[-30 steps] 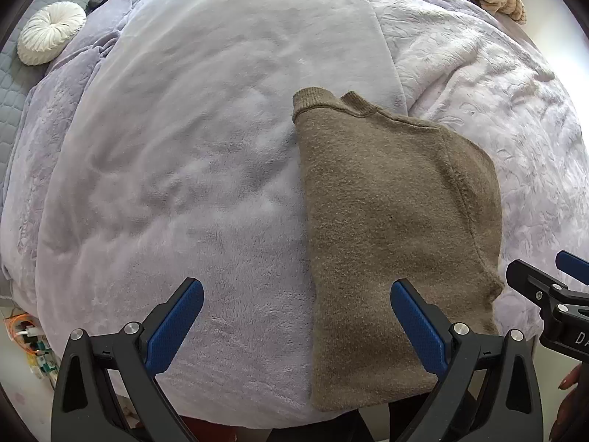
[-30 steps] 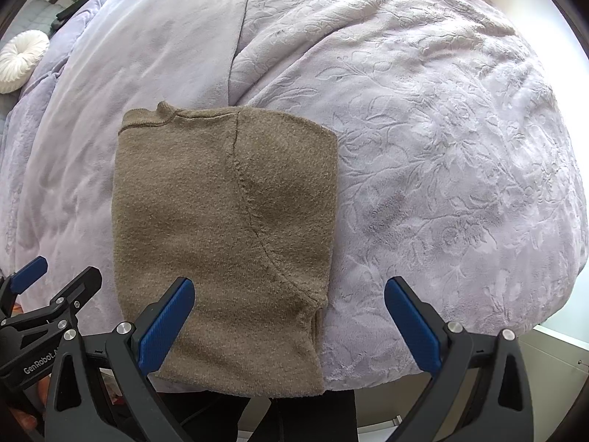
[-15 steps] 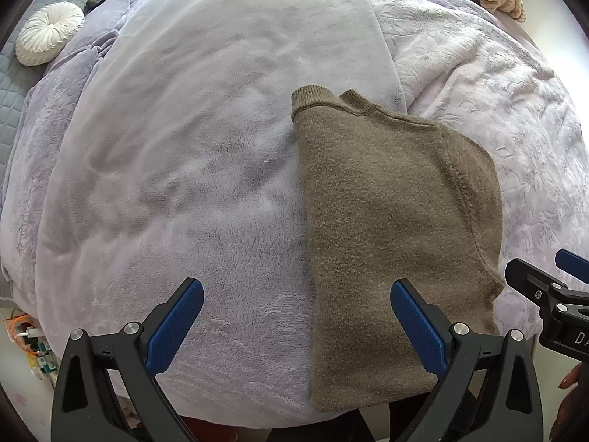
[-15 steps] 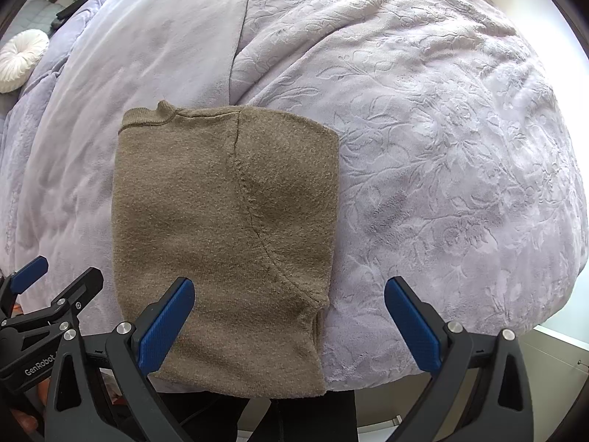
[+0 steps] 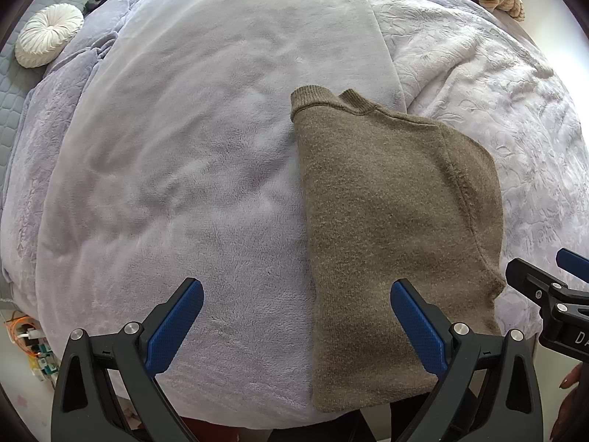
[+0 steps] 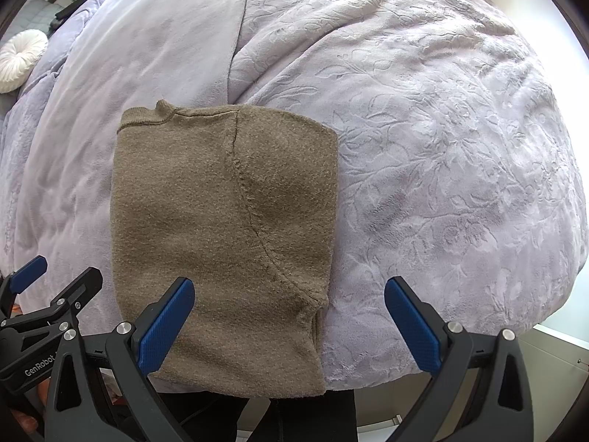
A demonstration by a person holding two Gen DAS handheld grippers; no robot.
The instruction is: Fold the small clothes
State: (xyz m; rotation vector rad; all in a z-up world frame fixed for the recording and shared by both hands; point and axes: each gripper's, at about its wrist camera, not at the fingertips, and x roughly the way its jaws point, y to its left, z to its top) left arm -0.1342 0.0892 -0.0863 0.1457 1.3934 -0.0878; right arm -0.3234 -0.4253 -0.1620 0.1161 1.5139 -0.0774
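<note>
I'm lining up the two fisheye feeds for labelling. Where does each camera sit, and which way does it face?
Left wrist view: sits on the left gripper, looking forward and down over the lilac blanket; its two open blue fingers show, with the right gripper at the right edge.
Right wrist view: sits on the right gripper, facing the same way over the embossed quilt; its open fingers show, the left gripper at the left edge.
Shared: the folded brown sweater and the white round cushion.

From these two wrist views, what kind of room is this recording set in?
Most likely a bedroom: the brown sweater lies on a bed under a lavender plush blanket, with a round white cushion at the far corner.
</note>
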